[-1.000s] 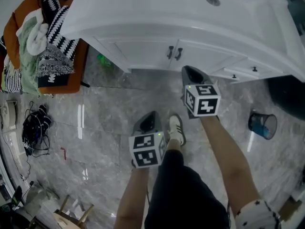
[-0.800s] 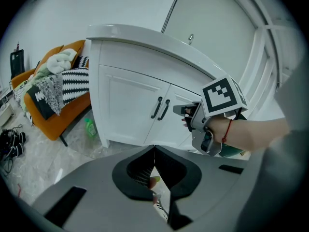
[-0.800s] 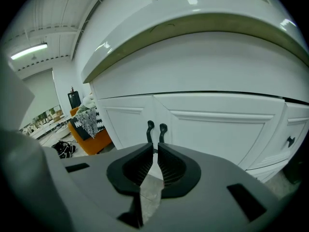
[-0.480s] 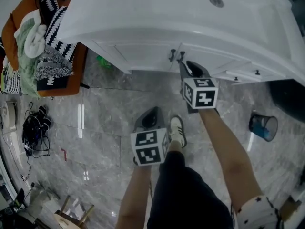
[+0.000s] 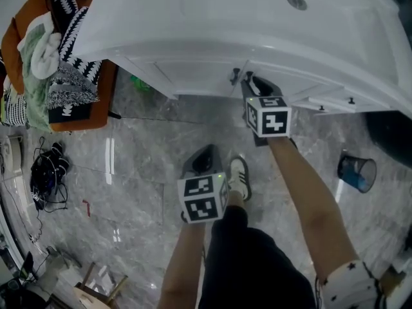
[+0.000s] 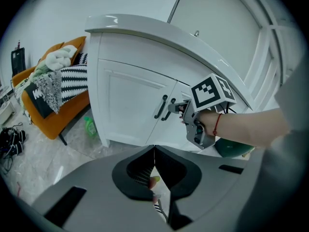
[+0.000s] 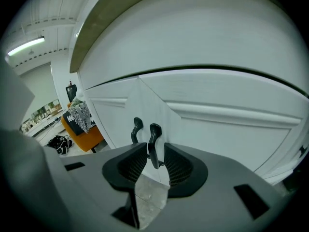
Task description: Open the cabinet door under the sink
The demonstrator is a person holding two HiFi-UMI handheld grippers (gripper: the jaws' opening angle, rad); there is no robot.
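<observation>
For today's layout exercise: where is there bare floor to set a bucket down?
Bare floor lies between the orange sofa and the shoe, and between the forearm and the bin. Crowded: cables along the left edge.

Far from me stands the sink cabinet (image 5: 193, 66), its two door handles (image 5: 235, 76) side by side. Left of it sits a couch (image 5: 90, 116) piled with blankets (image 5: 64, 76); right, a bin (image 5: 355, 170) on the floor (image 5: 141, 166).

cabinet (image 5: 193, 66): smooth gloss | floor (image 5: 141, 153): polished marble | handle (image 7: 154, 134): smooth, dark
</observation>
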